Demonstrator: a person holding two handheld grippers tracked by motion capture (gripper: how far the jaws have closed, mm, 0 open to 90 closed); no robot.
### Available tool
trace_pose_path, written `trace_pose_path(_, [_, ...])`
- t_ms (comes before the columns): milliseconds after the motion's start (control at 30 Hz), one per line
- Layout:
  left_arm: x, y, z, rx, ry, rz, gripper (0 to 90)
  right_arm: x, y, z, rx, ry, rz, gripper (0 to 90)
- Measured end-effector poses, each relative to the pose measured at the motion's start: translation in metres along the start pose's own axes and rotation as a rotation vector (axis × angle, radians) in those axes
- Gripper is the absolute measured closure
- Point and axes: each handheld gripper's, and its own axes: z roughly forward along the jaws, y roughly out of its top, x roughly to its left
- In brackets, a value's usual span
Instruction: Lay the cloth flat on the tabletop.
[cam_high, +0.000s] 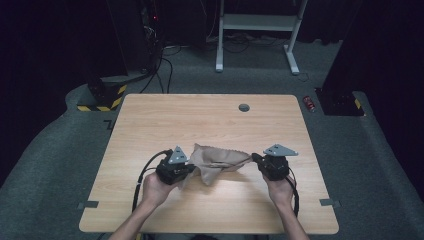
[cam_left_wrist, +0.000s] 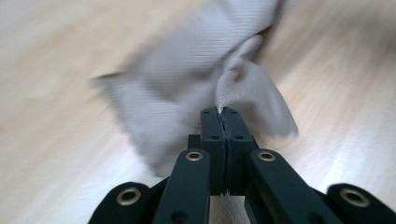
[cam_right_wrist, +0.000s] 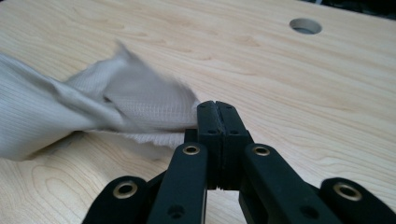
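Note:
A beige cloth (cam_high: 216, 161) hangs crumpled between my two grippers above the wooden table (cam_high: 210, 120). My left gripper (cam_high: 191, 169) holds its left end; in the left gripper view the jaws (cam_left_wrist: 219, 111) are pressed together with the grey-beige cloth (cam_left_wrist: 196, 70) pinched at their tips and blurred beyond. At the cloth's right end is my right gripper (cam_high: 254, 158). Its jaws (cam_right_wrist: 215, 104) are shut too, with an edge of the cloth (cam_right_wrist: 116, 102) caught between them and trailing off to the left.
A round cable hole (cam_high: 244, 107) sits near the table's far edge, also in the right gripper view (cam_right_wrist: 306, 25). On the carpet beyond stand a white desk frame (cam_high: 257, 30), a red can (cam_high: 309, 103) and dark equipment with yellow-black stripes (cam_high: 102, 97).

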Motion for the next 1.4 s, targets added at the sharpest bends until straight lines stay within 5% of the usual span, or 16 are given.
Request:
trace_pose_path(67, [0.005, 0.002, -0.005, -0.001, 0.039, 0.008, 88.8, -0.005, 0.001, -0.003, 0.0, -0.023, 0.002, 89.4])
trace_pose_path(100, [0.012, 0.003, 0.001, 0.04, 0.095, 0.027, 88.5, -0.007, 0.0, -0.001, 0.012, -0.023, 0.012, 89.3])
trace_pose_path(167, [0.016, 0.002, 0.008, 0.069, 0.1, 0.011, 87.1, -0.009, -0.001, 0.003, 0.036, -0.022, 0.021, 89.2])
trace_pose_path(200, [0.022, -0.004, 0.022, 0.122, 0.058, -0.04, 85.4, -0.011, -0.005, 0.015, 0.098, -0.023, 0.029, 88.7])
trace_pose_path(267, [0.021, -0.008, 0.027, 0.131, 0.044, -0.049, 83.6, -0.012, -0.007, 0.02, 0.13, -0.022, 0.03, 87.1])
trace_pose_path(333, [0.013, -0.014, 0.032, 0.124, 0.025, -0.059, 73.2, -0.01, -0.017, 0.026, 0.158, -0.029, 0.048, 80.3])
trace_pose_path(500, [-0.004, -0.009, 0.023, 0.06, -0.009, -0.048, 60.1, -0.003, -0.019, 0.019, 0.12, -0.016, 0.026, 76.1])
trace_pose_path(533, [-0.018, -0.004, 0.022, 0.039, -0.05, -0.031, 58.7, 0.009, -0.015, 0.015, 0.094, 0.003, -0.027, 74.5])
trace_pose_path(667, [-0.041, 0.002, 0.038, 0.073, -0.074, 0.009, 52.2, 0.03, -0.012, 0.022, 0.09, 0.06, -0.088, 68.6])
trace_pose_path(800, [-0.047, 0.004, 0.058, 0.117, -0.065, 0.0, 48.3, 0.045, -0.012, 0.041, 0.115, 0.091, -0.093, 61.0])
trace_pose_path(833, [-0.048, 0.004, 0.069, 0.118, -0.033, -0.02, 48.3, 0.047, -0.012, 0.045, 0.115, 0.095, -0.096, 59.6])
trace_pose_path(1033, [-0.045, 0.003, 0.087, 0.148, -0.01, -0.027, 55.4, 0.049, -0.011, 0.061, 0.155, 0.114, -0.088, 62.9])
trace_pose_path(1200, [-0.035, -0.001, 0.084, 0.152, -0.036, -0.035, 82.1, 0.05, -0.017, 0.071, 0.236, 0.152, -0.102, 81.7])
trace_pose_path(1367, [-0.028, -0.004, 0.078, 0.137, -0.049, -0.044, 87.6, 0.051, -0.02, 0.07, 0.249, 0.169, -0.123, 89.7])
trace_pose_path(1400, [-0.021, -0.003, 0.071, 0.105, -0.068, -0.075, 87.6, 0.051, -0.022, 0.067, 0.248, 0.173, -0.131, 89.8])
